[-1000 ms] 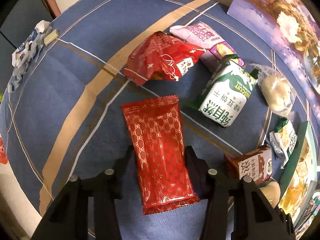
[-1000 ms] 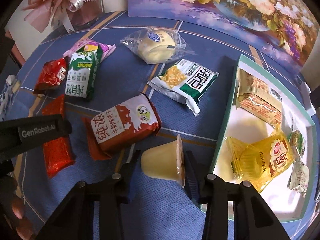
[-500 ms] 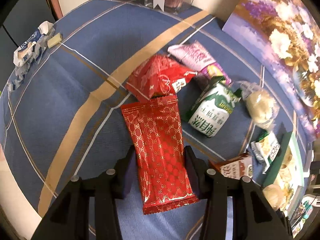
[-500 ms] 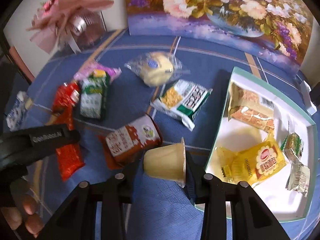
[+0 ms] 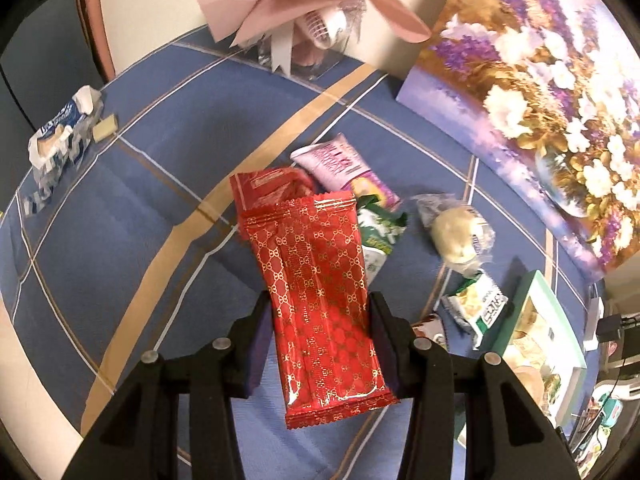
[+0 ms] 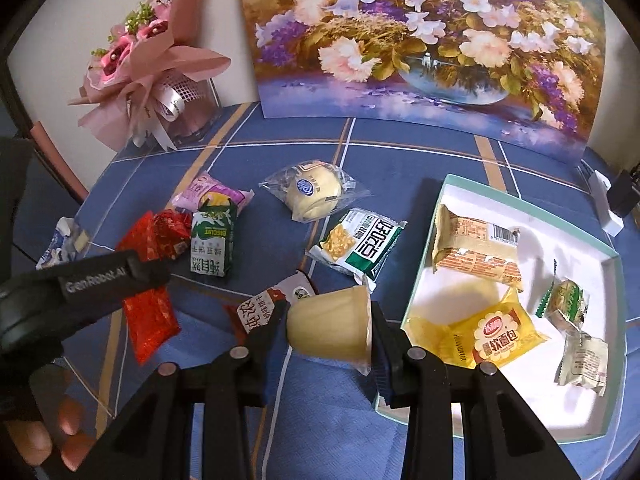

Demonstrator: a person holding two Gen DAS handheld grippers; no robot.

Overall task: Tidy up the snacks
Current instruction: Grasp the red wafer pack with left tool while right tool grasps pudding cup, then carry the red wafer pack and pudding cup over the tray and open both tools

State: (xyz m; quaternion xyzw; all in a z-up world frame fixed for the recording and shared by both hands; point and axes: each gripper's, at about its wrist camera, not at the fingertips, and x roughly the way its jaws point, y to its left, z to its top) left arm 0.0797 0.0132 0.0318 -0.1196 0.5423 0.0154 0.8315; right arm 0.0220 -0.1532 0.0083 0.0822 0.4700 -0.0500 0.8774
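Your left gripper (image 5: 320, 320) clamps the red pack (image 5: 316, 280), right gripper (image 6: 330, 330) the pudding cup (image 6: 330, 326) (both clear of the cloth), presumably for the box (image 6: 520, 206).

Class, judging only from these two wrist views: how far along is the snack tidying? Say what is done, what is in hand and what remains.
Done: several wrapped snacks, including a yellow bread packet, lie in the white box. In hand: the left hand-held gripper grips a red patterned packet, and the right hand-held gripper grips a pudding cup. Left: the green biscuit packet, wrapped bun and others on the blue cloth.

Flower painting (image 6: 424, 40) & pink bouquet (image 6: 148, 64) at back of blue tablecloth (image 6: 400, 160).
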